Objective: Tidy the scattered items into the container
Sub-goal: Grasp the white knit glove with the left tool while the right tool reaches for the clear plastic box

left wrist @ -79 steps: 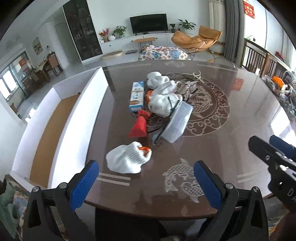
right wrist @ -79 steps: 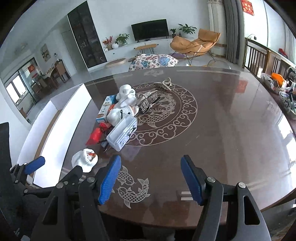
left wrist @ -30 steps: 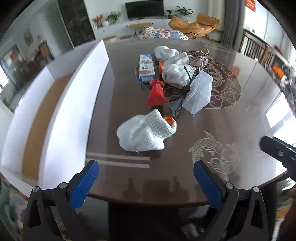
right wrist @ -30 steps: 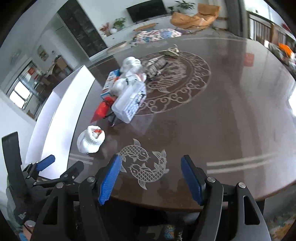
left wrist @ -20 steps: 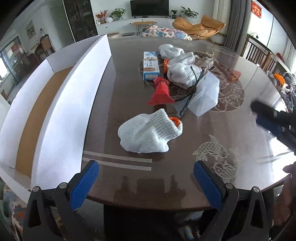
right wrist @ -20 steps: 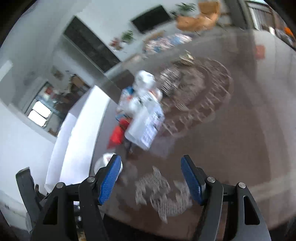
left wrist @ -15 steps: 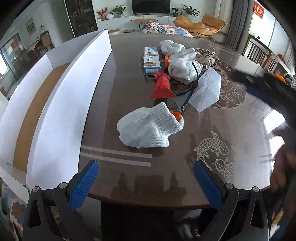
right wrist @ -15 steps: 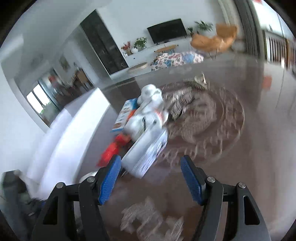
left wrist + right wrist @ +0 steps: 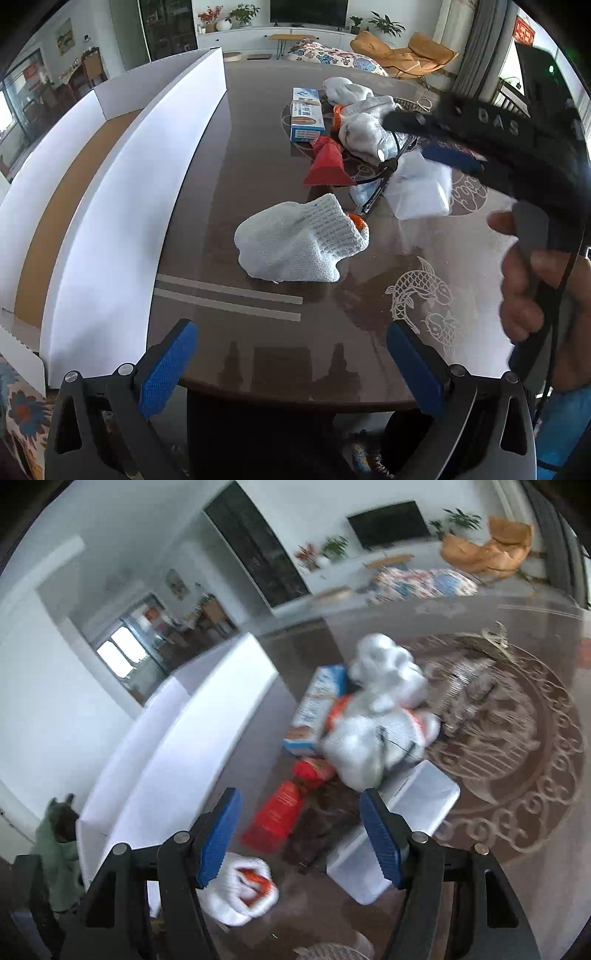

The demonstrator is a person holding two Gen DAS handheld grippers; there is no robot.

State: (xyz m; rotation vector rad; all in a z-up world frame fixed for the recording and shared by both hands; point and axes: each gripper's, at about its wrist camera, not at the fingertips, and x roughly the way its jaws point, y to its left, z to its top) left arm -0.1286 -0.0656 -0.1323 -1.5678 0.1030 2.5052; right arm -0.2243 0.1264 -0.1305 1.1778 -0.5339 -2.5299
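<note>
1. The left wrist view looks from the near table (image 9: 258, 206) edge, forward and slightly down, over its wide-apart blue fingers (image 9: 168, 365).
2. The right wrist view sits above the pile, tilted down-left and blurred, close to the red pack (image 9: 280, 814).
3. Both share the glove (image 9: 303, 243) (image 9: 240, 893), clear box (image 9: 419, 188) (image 9: 399, 830) and white container (image 9: 122, 206) (image 9: 173, 746).

bare table (image 9: 229, 229) between white box wall (image 9: 147, 177) and glove (image 9: 299, 240); clutter beyond.
</note>
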